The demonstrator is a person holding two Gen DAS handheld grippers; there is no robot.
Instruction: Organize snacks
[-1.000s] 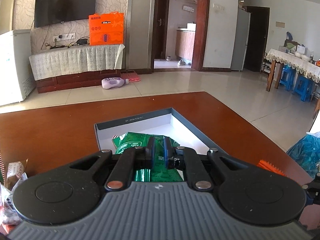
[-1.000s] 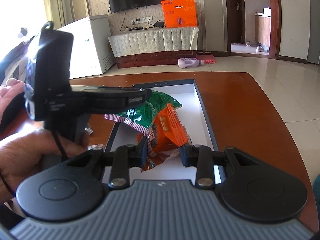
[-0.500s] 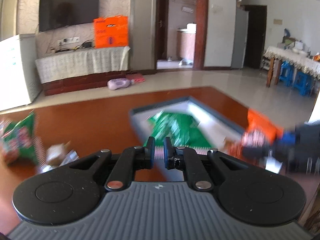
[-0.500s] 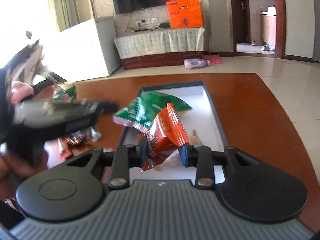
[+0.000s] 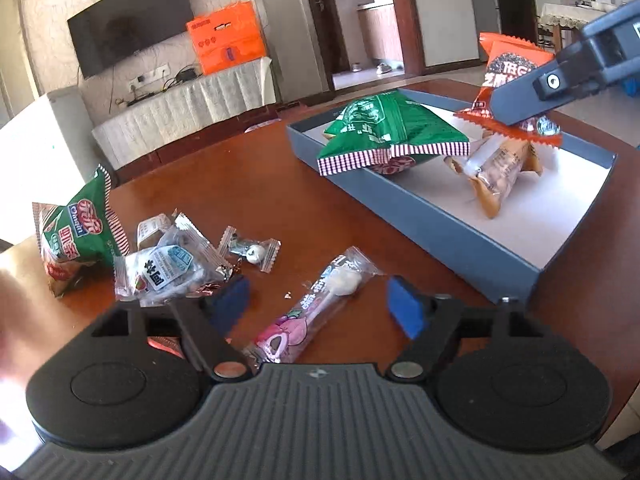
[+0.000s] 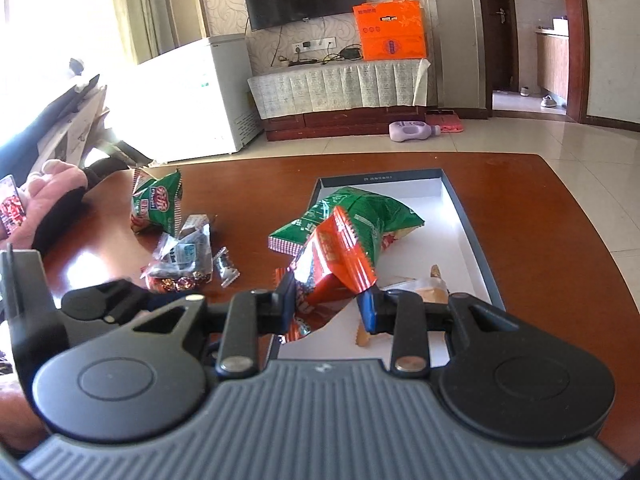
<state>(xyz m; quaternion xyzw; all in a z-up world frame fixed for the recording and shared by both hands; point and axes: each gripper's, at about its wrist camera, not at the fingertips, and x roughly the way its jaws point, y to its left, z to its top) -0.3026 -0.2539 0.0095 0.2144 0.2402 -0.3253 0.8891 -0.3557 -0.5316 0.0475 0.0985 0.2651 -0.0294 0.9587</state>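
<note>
A large green bag [image 5: 384,128] and tan packet [image 5: 496,172] lie in the blue box [image 5: 420,216]; small wrapped sweets [image 5: 176,264] lie scattered on the bench [image 5: 256,184].

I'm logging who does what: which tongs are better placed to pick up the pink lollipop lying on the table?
Left. The left tongs are open with the pink lollipop lying between their fingers on the table. The right tongs are shut on the orange packet over the box.
</note>
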